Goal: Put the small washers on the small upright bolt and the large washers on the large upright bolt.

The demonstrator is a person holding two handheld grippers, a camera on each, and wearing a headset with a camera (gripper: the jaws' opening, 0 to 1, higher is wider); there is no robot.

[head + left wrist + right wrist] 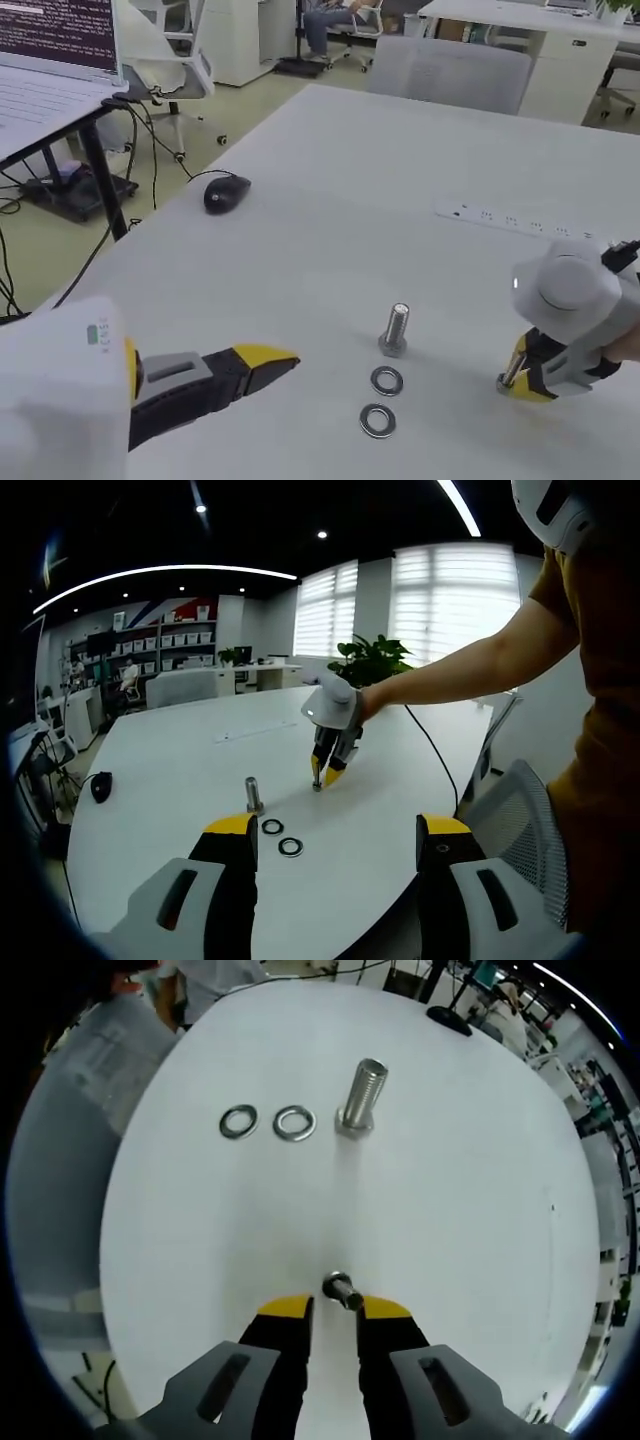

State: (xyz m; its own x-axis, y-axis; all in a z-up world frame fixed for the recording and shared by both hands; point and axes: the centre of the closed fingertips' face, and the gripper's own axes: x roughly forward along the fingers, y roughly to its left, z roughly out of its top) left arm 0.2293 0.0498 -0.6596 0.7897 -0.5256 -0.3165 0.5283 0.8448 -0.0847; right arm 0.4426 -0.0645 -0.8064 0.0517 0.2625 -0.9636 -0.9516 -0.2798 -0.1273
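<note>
At the near left the left gripper (pixel 268 362) hovers low over the white table (pixel 380 180). In its own view the jaws stand spread wide, released, with nothing between them. Farther back on the left a black mouse (pixel 227 192) lies on the tabletop.

Right of the left gripper's tips, near the middle, the large bolt (pixel 395 330) stands upright on its head, bare of washers. Two washers lie flat just on the near side of it: the farther washer (pixel 387 380) close to the bolt's foot and the nearer washer (pixel 378 420) just beside that one, the two apart.

Well to the right, the right gripper (pixel 522 380) points down at the table, clenched on the small bolt (pixel 507 376) — in the right gripper view the bolt sits between the yellow tips. A white power strip (pixel 500 218) lies beyond, at the far right.
</note>
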